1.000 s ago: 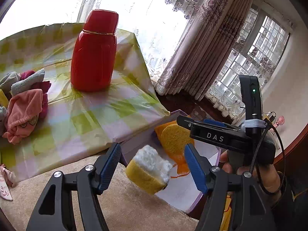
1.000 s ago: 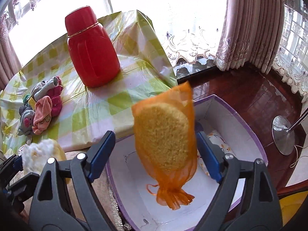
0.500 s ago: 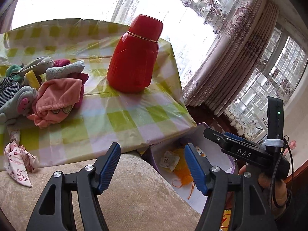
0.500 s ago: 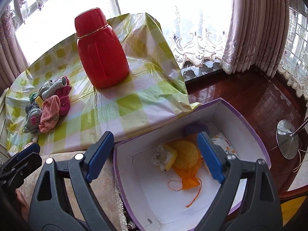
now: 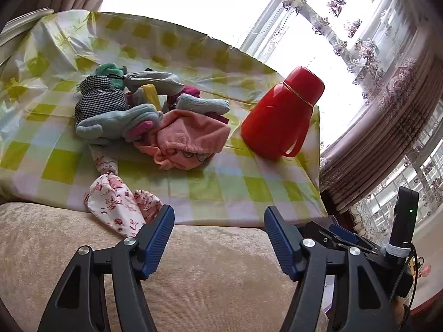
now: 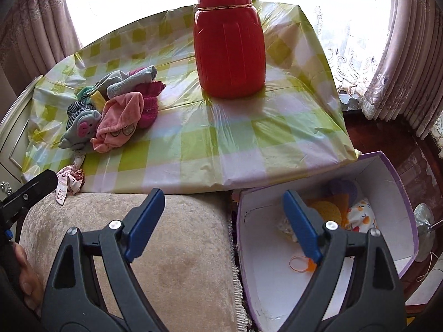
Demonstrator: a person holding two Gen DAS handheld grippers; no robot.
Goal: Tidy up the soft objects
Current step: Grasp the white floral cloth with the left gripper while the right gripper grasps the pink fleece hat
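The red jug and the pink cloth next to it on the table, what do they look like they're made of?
The red jug looks like hard glossy plastic: smooth ribbed sides with shiny highlights and a thin gold band under the cap. The pink cloth looks like soft matte fleece or terry: fuzzy nap, limp folds, no shine. The exact fibre can't be told.

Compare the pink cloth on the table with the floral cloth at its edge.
The pink cloth is plain and fuzzy; the floral cloth is white with a red print. The pink one lies in the heap; the floral one hangs over the table edge onto the beige cushion. Both are crumpled and untouched.
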